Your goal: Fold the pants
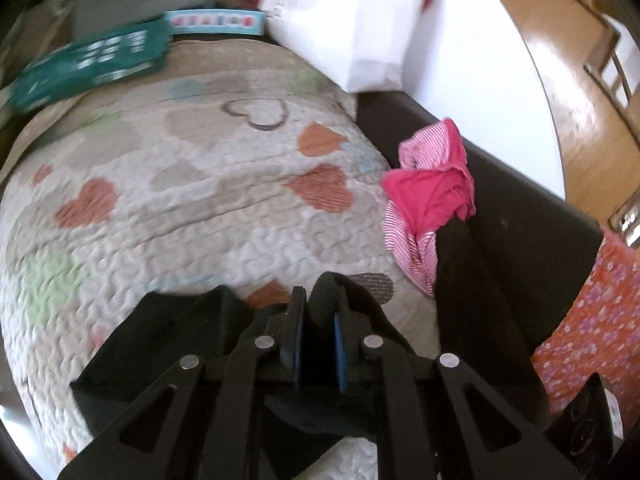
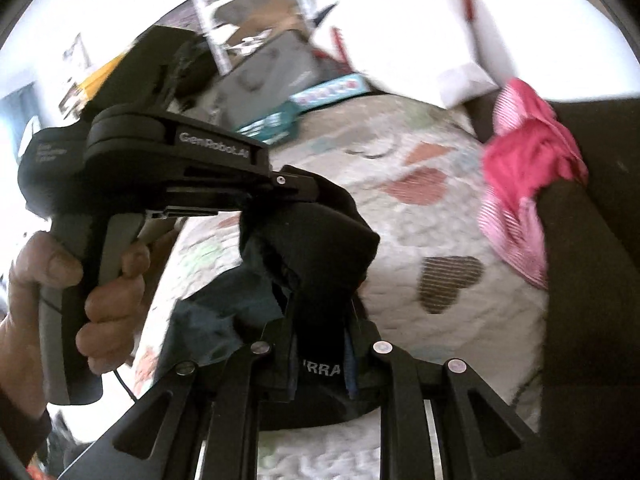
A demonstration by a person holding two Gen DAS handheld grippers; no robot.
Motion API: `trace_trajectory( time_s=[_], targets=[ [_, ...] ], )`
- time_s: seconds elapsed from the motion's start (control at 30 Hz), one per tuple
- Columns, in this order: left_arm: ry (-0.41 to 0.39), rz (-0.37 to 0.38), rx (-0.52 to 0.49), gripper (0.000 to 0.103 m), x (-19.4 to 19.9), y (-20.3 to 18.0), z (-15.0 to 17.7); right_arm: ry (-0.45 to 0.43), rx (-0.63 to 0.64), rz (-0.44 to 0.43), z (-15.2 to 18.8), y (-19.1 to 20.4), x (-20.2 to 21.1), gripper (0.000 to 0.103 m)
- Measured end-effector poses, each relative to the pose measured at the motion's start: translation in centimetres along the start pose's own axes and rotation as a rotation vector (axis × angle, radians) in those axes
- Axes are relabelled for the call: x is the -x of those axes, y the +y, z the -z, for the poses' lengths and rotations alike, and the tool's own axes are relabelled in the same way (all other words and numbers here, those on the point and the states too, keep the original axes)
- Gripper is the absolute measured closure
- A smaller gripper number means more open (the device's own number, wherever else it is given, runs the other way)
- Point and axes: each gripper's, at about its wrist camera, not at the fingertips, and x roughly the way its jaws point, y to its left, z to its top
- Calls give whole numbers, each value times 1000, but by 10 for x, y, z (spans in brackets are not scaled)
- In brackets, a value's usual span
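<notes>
The black pants (image 2: 328,240) hang bunched between both grippers above the bed. In the right wrist view my right gripper (image 2: 320,332) is shut on a fold of them that carries white lettering. My left gripper (image 2: 302,186) comes in from the left, held by a hand (image 2: 100,300), and pinches the same cloth higher up. In the left wrist view my left gripper (image 1: 319,316) is shut on a black fold of the pants (image 1: 326,286) between its blue pads. More black cloth spreads out left of its fingers. A dark teal inner side (image 2: 208,320) shows below.
A quilted bedcover with hearts (image 1: 200,200) lies under both grippers. A pink striped garment (image 1: 432,184) is draped over a black padded rail (image 1: 520,208) on the right. White bags (image 1: 360,20), a teal box (image 1: 92,64) and a grey case (image 2: 272,76) crowd the far end.
</notes>
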Motion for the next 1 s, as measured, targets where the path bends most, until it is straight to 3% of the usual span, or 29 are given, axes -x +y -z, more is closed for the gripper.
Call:
trace_trajectory(
  time_s=[0.43,0.8,0.9,1.0],
  targets=[
    [-134,73,295,91,65,109,58,54,305,-108,18,109,-15,85],
    [-134,51,446,88,59,185,97,133,589,-97,62,173,-67,85],
    [-142,54,492,88,61,204,104,150,647,-92,76,182,-80,80],
    [-144,69,530,84,65,218,112,150,700,-87,89,190,-86,64]
  ],
)
